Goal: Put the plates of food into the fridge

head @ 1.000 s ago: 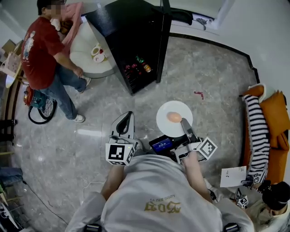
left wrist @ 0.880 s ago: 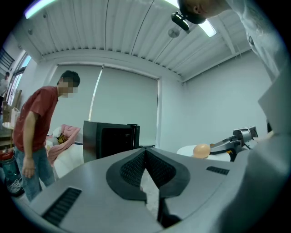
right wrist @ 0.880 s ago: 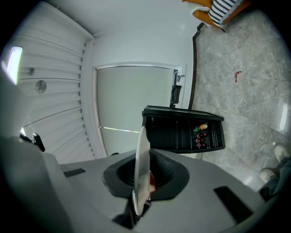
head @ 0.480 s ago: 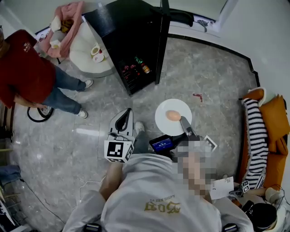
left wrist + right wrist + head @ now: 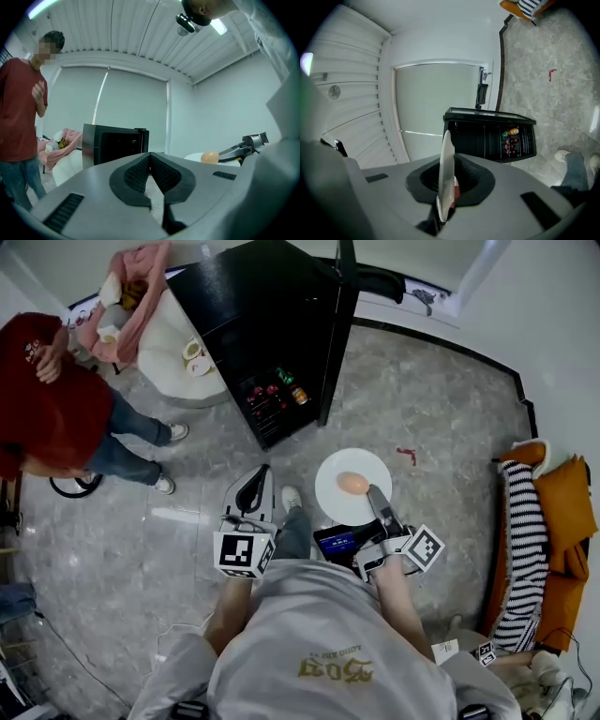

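Since a second ago the person in the red shirt [image 5: 47, 409] has drifted to the left edge, and the white plate [image 5: 333, 493] has crept a little nearer the black fridge [image 5: 253, 296].

From the head view, the right gripper [image 5: 373, 493] clamps the plate's near rim, holding the round dish level above the grey marbled floor [image 5: 441, 409]. A smooth orange-tan oval of food [image 5: 352, 483] sits at its middle. The left gripper [image 5: 258, 479] hangs just beside the plate to the left, carrying nothing. The fridge door [image 5: 335, 334] stands open, baring shelves with bottles [image 5: 281, 387], and open floor lies between plate and fridge. An orange sofa [image 5: 572, 512] with a striped cloth borders the right.

Only the left gripper view shows its ribbed black pads pressed together with nothing between them. Plate and food appear off to the right, and the fridge's dark box is ahead.

The right gripper view shows the plate edge-on, a thin white blade pinched between the pads, with the fridge's stocked shelves beyond.
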Demonstrator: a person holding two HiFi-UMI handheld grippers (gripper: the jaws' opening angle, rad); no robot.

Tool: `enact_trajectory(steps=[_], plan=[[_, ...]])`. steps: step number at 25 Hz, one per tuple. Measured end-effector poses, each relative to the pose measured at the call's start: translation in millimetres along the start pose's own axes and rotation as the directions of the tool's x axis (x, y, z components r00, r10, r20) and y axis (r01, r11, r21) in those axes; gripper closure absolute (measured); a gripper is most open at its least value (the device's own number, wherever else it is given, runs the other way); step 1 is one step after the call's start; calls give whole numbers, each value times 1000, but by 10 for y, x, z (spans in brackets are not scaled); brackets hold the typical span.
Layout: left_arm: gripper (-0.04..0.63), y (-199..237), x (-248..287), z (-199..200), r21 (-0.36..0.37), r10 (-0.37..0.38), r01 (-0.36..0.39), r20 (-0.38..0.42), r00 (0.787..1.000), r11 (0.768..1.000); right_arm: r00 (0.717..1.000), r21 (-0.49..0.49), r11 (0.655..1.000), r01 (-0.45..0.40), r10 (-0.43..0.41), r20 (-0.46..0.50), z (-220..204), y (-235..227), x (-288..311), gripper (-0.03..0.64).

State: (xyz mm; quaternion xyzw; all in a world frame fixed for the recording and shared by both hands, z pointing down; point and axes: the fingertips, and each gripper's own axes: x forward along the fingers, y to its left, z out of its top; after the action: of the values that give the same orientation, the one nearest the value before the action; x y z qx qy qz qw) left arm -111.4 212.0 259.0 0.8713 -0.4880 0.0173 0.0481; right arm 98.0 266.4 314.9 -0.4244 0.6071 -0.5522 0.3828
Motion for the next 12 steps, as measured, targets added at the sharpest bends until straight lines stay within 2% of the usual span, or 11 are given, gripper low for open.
enact_trajectory(steps=[12], plan=[[589, 506, 1070, 192, -14, -22, 22, -4, 1000, 1000, 1000, -17, 1000, 4, -4, 10, 551, 33, 1137, 591]])
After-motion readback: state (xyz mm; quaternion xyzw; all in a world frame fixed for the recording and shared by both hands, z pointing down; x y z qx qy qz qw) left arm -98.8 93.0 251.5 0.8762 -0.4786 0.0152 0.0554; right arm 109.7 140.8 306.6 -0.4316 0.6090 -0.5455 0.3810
